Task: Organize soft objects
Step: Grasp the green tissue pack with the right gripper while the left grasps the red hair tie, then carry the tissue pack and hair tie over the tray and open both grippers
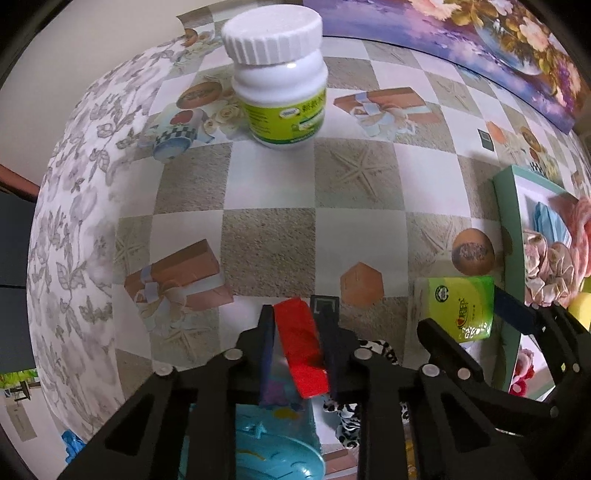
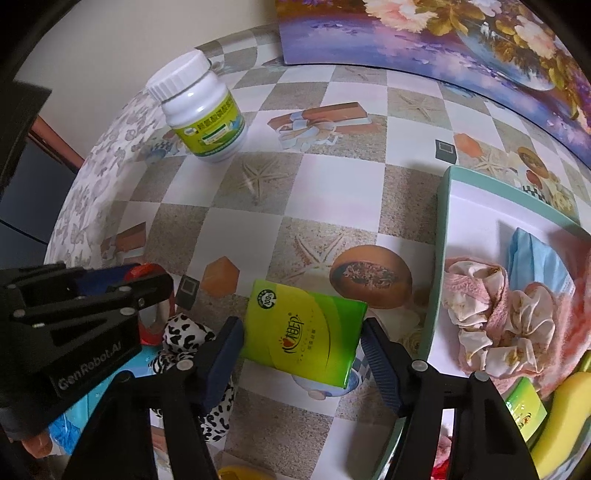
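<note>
The left gripper (image 1: 299, 332) has its jaws closed on a red roll of tape (image 1: 302, 347); the right gripper (image 2: 301, 354) has its jaws spread on either side of a green tissue pack (image 2: 308, 334) lying on the table (image 2: 332, 192), whether touching it I cannot tell; a leopard-print cloth (image 2: 184, 343) lies just left; right, a tray (image 2: 441, 229) holds scrunchies (image 2: 506, 332) and a blue face mask (image 2: 535, 258); a white pill bottle (image 2: 201, 114) stands far back.

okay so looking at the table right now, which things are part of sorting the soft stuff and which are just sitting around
Part of the job:
green tissue pack, between the right gripper fingers
leopard-print scrunchie
tray holding pink scrunchies and blue face mask

Just lying about:
white pill bottle
flower painting
</note>
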A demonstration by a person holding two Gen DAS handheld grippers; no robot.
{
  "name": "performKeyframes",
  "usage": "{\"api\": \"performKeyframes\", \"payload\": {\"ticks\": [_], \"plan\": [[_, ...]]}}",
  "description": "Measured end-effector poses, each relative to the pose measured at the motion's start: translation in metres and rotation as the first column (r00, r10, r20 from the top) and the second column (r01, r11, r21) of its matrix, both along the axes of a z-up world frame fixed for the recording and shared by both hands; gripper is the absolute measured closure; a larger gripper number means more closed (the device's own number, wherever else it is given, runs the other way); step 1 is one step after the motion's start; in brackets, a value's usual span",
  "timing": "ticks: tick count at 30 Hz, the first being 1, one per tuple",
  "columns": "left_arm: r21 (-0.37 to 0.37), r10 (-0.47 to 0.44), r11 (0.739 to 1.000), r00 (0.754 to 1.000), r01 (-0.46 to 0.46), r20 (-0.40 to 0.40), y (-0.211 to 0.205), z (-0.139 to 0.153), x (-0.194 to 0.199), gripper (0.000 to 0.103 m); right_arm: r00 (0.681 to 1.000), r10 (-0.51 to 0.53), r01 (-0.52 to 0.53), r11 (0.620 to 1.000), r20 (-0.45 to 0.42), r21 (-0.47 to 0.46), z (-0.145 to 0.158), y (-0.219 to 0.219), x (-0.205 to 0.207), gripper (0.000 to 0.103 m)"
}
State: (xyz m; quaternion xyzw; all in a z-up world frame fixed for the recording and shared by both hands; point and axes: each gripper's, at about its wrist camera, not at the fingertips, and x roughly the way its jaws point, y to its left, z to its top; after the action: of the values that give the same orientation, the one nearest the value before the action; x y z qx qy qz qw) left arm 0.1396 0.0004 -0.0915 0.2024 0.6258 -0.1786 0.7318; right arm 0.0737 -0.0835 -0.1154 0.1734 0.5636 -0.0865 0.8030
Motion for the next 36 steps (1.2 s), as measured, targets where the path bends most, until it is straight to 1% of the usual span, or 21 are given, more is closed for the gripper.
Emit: {"api": "performKeyframes", "payload": {"ticks": [3,6,14,17,22,27,33,36], "plan": [[-0.001,0.004,1.000,1.000,-0.004,0.005,-0.002,-0.003,-0.003,0.081,1.000,-0.001,0.001,1.000,0.000,0.001,0.000,-0.001,0.000,0.034],[-0.014,0.019,1.000,1.000,-0.019,0.008,0.000,-0.003,0.001,0.086,1.000,-0.003,0.003,1.000,0.002,0.004,0.000,-0.001,-0.001,0.035],[-0.056,0.049,0.997,0.998,-0.047,0.039,0.005,0.013,0.005,0.087,1.000,-0.016,0.016,1.000,0.008,0.001,0.005,-0.006,-0.004,0.036],[-0.072,0.066,0.996,0.995,-0.060,0.074,0.006,0.028,0.006,0.087,0.999,-0.021,0.021,1.000,0.037,0.003,0.018,-0.009,-0.009,0.036],[-0.117,0.086,0.991,0.986,-0.070,0.139,0.014,0.061,0.005,0.087,0.995,-0.040,0.041,0.999,0.091,-0.002,0.042,-0.014,-0.017,0.036],[-0.137,0.081,0.989,0.976,-0.054,0.203,0.010,0.088,-0.001,0.087,0.991,-0.069,0.072,0.997,0.112,-0.028,0.060,-0.023,-0.028,0.036],[-0.160,0.059,0.987,0.969,-0.020,0.241,-0.003,0.106,-0.016,0.087,0.987,-0.115,0.119,0.992,0.116,-0.028,0.069,-0.040,-0.044,0.036],[-0.164,0.044,0.986,0.967,-0.002,0.250,-0.012,0.110,-0.026,0.087,0.983,-0.136,0.142,0.989,0.121,-0.046,0.075,-0.049,-0.054,0.036]]}}
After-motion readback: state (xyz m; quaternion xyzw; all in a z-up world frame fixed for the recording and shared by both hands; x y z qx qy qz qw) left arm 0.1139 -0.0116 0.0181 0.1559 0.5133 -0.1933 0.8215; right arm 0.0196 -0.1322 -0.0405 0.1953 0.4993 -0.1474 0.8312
